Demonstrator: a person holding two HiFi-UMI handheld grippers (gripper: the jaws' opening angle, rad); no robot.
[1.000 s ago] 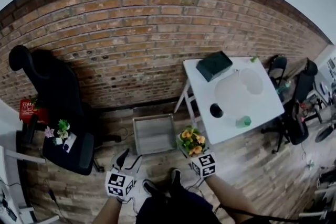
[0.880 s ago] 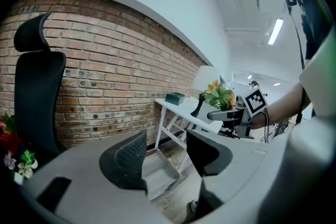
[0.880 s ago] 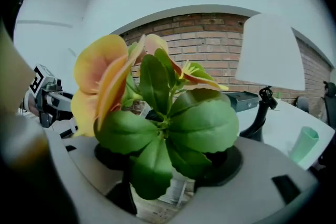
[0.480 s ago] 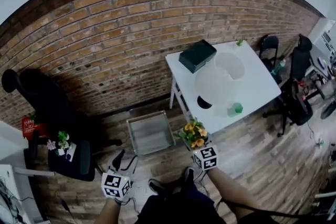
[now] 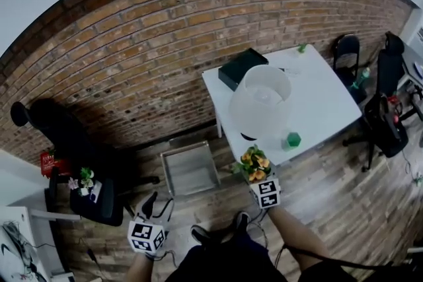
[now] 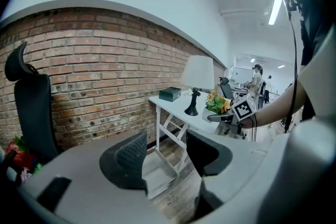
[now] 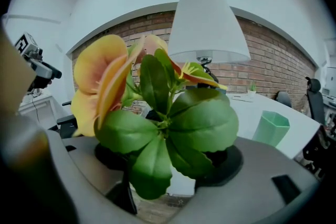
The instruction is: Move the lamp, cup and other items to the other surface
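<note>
A white table (image 5: 320, 99) stands against the brick wall and bears a white-shaded lamp (image 5: 260, 102), a green cup (image 5: 293, 140) and a dark box (image 5: 240, 67). My right gripper (image 5: 257, 176) is shut on a white pot of orange flowers (image 5: 254, 163), held at the table's near left corner. In the right gripper view the flowers (image 7: 157, 113) fill the space over the jaws, with the lamp (image 7: 207, 23) and cup (image 7: 270, 128) behind. My left gripper (image 5: 160, 204) hangs low over the wooden floor, open with nothing between its jaws (image 6: 165, 157).
A metal tray (image 5: 190, 168) lies on the floor left of the table. A black office chair (image 5: 69, 142) at the far left carries a small flower bunch (image 5: 83, 178). A small green plant (image 5: 301, 48) stands at the table's back. More chairs (image 5: 386, 122) crowd the right.
The table and lamp have drawn nearer in the head view. The right gripper with the flower pot now sits at the table's corner. The left gripper stays low and open.
</note>
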